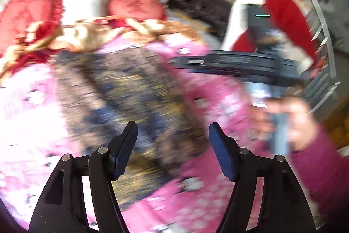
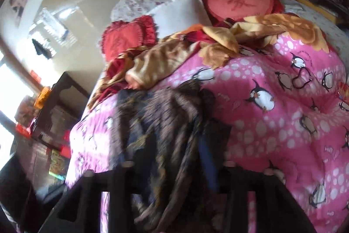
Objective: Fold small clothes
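The bed, covered by a pink quilt printed with white dots and penguins, fills both views; heart-shaped red cushions and a crumpled gold and red satin cloth lie at its far end, well apart from the work.

On the quilt lies the task's thing, a dark brown and navy patterned garment with gold flecks; in the left wrist view it is spread as a long flat panel, its long axis running from the near edge of the bed away toward the cushions, slightly slanted; its exact outline is blurred.

The left tool hangs above the garment's near end with its dark blue pads standing wide apart and nothing between them; the cloth lies straight ahead and below it, so this hand looks the nearer to the near hem.

The right tool is smeared by motion; its fingers seem part open, and folds of the garment bunch up just in front of them, but whether the pads press on cloth I cannot tell; in the left wrist view the same tool, gripped by a hand in a magenta sleeve, sits off to the garment's right side, over bare quilt.

I judge the coming move turns on that long axis: a fold would likely bring one end or side edge across it.
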### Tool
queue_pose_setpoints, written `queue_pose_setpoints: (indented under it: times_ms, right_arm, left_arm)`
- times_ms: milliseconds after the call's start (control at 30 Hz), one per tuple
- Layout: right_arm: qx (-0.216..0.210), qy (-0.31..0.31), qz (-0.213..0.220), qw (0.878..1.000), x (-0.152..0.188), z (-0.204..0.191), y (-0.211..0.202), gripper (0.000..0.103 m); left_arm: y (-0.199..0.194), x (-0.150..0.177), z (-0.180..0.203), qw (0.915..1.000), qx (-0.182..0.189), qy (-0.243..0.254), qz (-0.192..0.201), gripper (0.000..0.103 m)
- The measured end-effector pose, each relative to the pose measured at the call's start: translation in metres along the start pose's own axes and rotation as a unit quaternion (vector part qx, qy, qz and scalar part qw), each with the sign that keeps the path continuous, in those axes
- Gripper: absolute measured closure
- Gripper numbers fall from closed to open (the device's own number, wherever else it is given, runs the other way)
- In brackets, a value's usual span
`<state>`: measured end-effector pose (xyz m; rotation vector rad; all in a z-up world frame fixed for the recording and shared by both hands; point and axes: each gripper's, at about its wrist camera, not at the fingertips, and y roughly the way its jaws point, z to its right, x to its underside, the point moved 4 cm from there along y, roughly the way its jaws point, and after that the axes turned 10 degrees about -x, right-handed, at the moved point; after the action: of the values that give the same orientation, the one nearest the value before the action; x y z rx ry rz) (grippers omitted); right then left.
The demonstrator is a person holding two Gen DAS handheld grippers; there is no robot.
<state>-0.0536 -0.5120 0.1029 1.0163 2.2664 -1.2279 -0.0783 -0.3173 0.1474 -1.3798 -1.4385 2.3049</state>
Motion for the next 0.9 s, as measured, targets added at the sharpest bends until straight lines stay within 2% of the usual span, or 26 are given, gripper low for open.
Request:
queue_pose_setpoints:
  times_ms: [100,233,333,367,400,500,567,633,733,767,800,900]
  right_arm:
    - [-0.004,-0.052,-0.026,0.998,0.025,-0.027,0.002,0.054]
    - [0.009,-0.081,-0.073,0.994,0.054,-0.035,0.025,0.055]
    - [0.033,-0.08,-0.105,0.991,0.074,-0.023,0.038,0.08]
    - [0.055,-0.097,-0.111,0.988,0.08,-0.019,0.038,0.098]
    - [0.077,-0.115,-0.111,0.984,0.084,-0.015,0.035,0.1]
    - [0.09,-0.092,-0.1,0.987,0.092,0.008,0.024,0.101]
    - [0.11,-0.078,-0.109,0.985,0.099,0.025,0.028,0.101]
    - [0.084,-0.062,-0.109,0.989,0.098,0.028,0.024,0.101]
    - [0.046,-0.033,-0.063,0.996,0.069,0.023,0.005,0.099]
    - [0.038,-0.02,-0.039,0.998,0.056,0.022,-0.002,0.093]
    - [0.036,-0.01,-0.02,0.999,0.041,0.022,-0.004,0.084]
    - [0.052,-0.009,0.002,0.999,0.004,0.015,0.016,0.081]
  left_arm:
    - [0.016,0.016,-0.022,0.998,-0.056,-0.013,-0.026,0.035]
    - [0.038,0.041,-0.041,0.9929,-0.097,-0.034,-0.06,0.035]
    - [0.042,0.061,-0.048,0.9906,-0.102,-0.048,-0.077,0.035]
    - [0.044,0.067,-0.05,0.9897,-0.104,-0.052,-0.084,0.035]
    - [0.048,0.069,-0.05,0.9892,-0.104,-0.054,-0.088,0.035]
    - [0.058,0.079,-0.052,0.988,-0.104,-0.056,-0.101,0.035]
    - [0.065,0.077,-0.052,0.9867,-0.103,-0.061,-0.109,0.035]
    - [0.062,0.076,-0.052,0.9872,-0.104,-0.062,-0.104,0.035]
    - [0.058,0.071,-0.05,0.9891,-0.102,-0.059,-0.089,0.035]
    - [0.058,0.069,-0.049,0.9893,-0.1,-0.059,-0.088,0.035]
    - [0.059,0.069,-0.048,0.9893,-0.099,-0.06,-0.089,0.035]
    - [0.064,0.069,-0.047,0.9884,-0.104,-0.063,-0.091,0.035]
